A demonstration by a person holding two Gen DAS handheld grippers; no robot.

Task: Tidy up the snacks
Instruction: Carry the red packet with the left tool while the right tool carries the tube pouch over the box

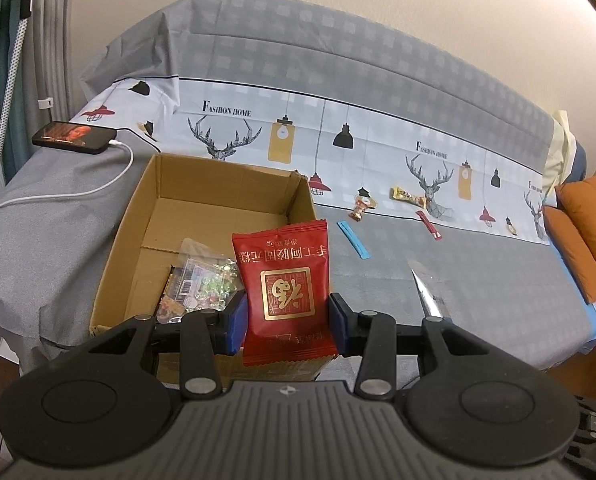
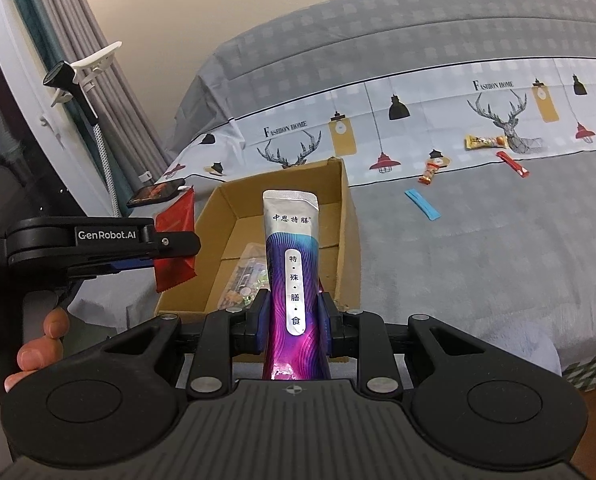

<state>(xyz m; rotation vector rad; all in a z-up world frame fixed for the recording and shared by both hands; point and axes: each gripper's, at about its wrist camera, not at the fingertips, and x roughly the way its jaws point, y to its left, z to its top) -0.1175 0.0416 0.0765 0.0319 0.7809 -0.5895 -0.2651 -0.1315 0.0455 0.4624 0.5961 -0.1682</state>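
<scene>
At lower centre of each wrist view a hand-held gripper is clamped on a snack: the left hand-held gripper (image 1: pixel 286 318), jaws partway closed, pinches a red packet (image 1: pixel 284 280) by its sides, while the right hand-held gripper (image 2: pixel 292 320), jaws nearly together, grips a slim purple-and-silver sachet (image 2: pixel 292 276) upright. Both are held just before the near rim of the open cardboard box (image 1: pixel 170 216), which already contains a clear bag of sweets (image 1: pixel 202 280), presumably for dropping in. Four small snacks, including a blue stick (image 1: pixel 354 239), lie on the grey bed cover (image 1: pixel 478 280) at right of the box, uncollected.
</scene>
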